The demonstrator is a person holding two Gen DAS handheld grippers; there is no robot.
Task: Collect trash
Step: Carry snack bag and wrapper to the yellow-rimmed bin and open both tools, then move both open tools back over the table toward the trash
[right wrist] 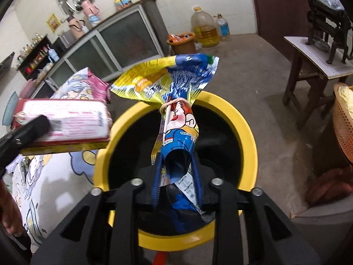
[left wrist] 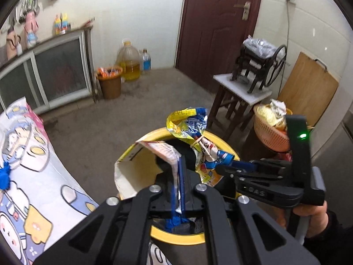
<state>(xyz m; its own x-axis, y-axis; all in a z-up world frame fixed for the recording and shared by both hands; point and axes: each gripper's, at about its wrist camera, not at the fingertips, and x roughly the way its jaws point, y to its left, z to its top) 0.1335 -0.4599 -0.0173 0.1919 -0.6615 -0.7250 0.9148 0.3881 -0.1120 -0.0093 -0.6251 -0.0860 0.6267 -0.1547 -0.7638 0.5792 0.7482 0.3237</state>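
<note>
A bin [right wrist: 251, 137] stands on the floor in the near middle, both grippers over its mouth. The left gripper [left wrist: 179, 176] holds a flattened carton [left wrist: 141, 167] above the bin's left rim; the right gripper [right wrist: 176, 165], just right of it, has a tied snack bag [right wrist: 172, 92] between its fingers, standing up over the opening. A table with a printed cloth [left wrist: 44, 165] lies left. A stool [left wrist: 240, 92] bearing a hand-crank machine [left wrist: 258, 66] stands far right, a basket [left wrist: 269, 130] nearer. A small bin [left wrist: 109, 81] and oil jug [left wrist: 129, 61] sit against the far wall, left of the door [left wrist: 218, 22].

Yellow-rimmed bin [right wrist: 247, 132] — black inside; snack bag [right wrist: 174, 92] yellow and blue.
</note>
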